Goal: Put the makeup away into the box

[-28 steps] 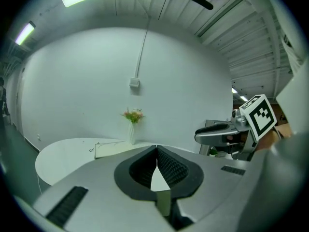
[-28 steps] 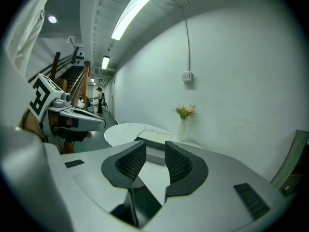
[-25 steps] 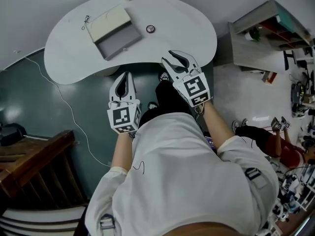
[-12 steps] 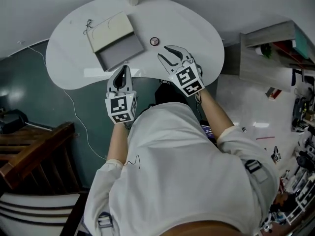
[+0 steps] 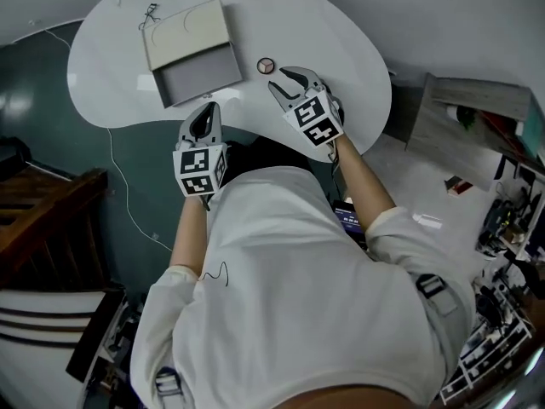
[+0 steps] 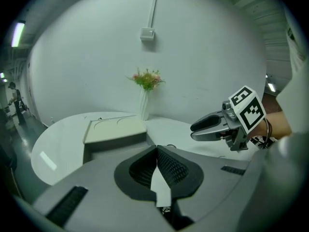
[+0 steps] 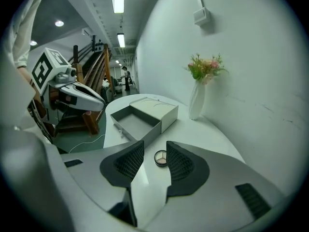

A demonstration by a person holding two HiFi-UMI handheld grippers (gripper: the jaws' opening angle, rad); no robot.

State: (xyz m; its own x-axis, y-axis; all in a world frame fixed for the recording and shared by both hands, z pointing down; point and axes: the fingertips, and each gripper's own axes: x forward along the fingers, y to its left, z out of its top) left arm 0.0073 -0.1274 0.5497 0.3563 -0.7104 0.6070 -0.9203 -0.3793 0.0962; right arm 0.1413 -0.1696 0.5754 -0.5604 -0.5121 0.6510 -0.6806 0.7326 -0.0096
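A small round makeup compact (image 5: 266, 66) lies on the white table (image 5: 341, 49), right of a pale box (image 5: 189, 32) whose grey drawer (image 5: 198, 78) is pulled out toward me. My right gripper (image 5: 279, 80) hovers just short of the compact. Its jaws are open and have just been opening. Nothing is between them; the compact (image 7: 161, 157) lies on the table a little beyond the tips (image 7: 154, 149). My left gripper (image 5: 207, 109) is shut and empty at the table's near edge, in front of the drawer. The left gripper view shows the box (image 6: 116, 131) ahead of its closed jaws (image 6: 156, 149).
A white vase with flowers (image 7: 197, 100) stands at the table's far edge behind the box. Small dark clips (image 5: 150, 11) lie left of the box. A cable (image 5: 119, 194) runs over the dark floor. Wooden stairs (image 5: 43, 220) are at the left.
Both grippers have moved forward and down, from in front of the table to over its near edge. The right one is now close to the compact, jaws a little wider.
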